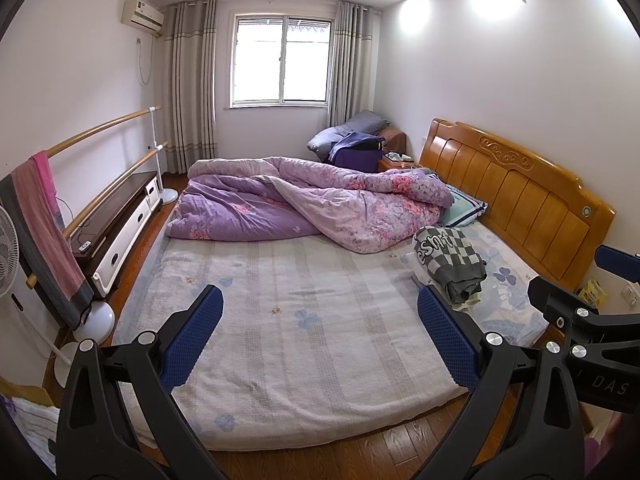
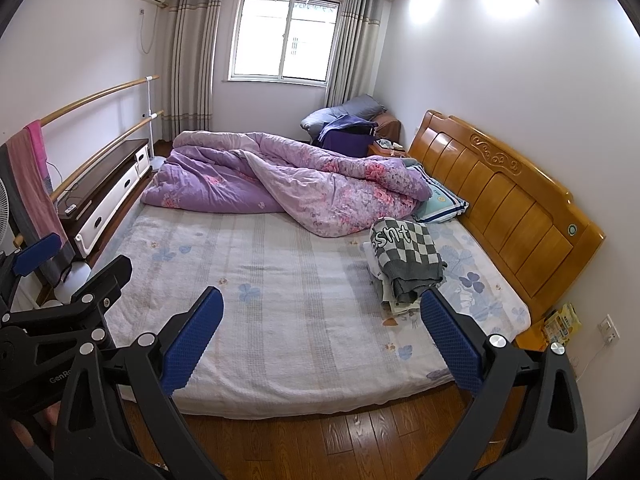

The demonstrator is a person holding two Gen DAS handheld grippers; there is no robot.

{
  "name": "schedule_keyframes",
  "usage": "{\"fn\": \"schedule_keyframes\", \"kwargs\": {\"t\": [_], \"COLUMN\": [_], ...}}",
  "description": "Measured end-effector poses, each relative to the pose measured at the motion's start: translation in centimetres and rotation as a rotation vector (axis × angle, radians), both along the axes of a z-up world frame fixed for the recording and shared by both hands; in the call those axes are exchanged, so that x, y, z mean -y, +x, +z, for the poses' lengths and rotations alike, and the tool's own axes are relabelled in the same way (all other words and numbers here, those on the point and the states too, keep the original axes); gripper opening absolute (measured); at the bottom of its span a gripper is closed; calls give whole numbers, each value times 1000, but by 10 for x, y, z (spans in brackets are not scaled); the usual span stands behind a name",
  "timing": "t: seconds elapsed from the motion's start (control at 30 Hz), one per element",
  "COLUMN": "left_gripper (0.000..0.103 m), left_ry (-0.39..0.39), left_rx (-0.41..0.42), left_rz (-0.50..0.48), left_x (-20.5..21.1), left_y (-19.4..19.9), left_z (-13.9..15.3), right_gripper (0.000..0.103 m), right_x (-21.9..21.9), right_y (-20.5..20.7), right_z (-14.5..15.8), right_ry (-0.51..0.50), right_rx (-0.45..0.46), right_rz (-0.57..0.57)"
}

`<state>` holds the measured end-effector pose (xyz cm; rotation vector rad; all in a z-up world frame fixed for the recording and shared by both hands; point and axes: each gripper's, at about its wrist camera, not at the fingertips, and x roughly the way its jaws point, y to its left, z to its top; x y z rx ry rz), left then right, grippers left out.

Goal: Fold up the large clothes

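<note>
A folded grey-and-white checkered garment [image 1: 452,258] with black lettering lies on a small stack of clothes at the right side of the bed, near the headboard; it also shows in the right wrist view [image 2: 408,256]. My left gripper [image 1: 320,334] is open and empty, held above the bed's near edge. My right gripper [image 2: 322,334] is open and empty too, beside the left one. Each gripper's arm shows at the edge of the other's view. Both are well short of the garment.
A crumpled purple floral duvet [image 1: 304,200] lies across the far half of the bed [image 1: 280,320]. A wooden headboard [image 1: 516,196] stands at the right. A pillow [image 1: 464,208] rests by it. A TV cabinet [image 1: 120,216], ballet barre and fan stand at the left. Wooden floor runs along the near side.
</note>
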<state>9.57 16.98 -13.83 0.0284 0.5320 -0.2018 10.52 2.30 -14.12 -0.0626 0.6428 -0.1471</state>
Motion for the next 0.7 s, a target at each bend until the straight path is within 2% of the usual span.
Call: {"fn": "schedule_keyframes", "kwargs": {"t": [0.43, 0.7], "left_gripper": [98, 98], "left_ry": [-27, -27], "left_rx": [-25, -69], "left_rz": [-2, 57], "left_x": [-9, -25], "left_y": [15, 29], "left_z": [-10, -18], "right_gripper": [95, 95], "right_x": [-4, -12], "right_y": [8, 35], "right_z": [-4, -16], "right_ry": [-3, 10], "right_rx": [-8, -47], "right_rz": [12, 72]}}
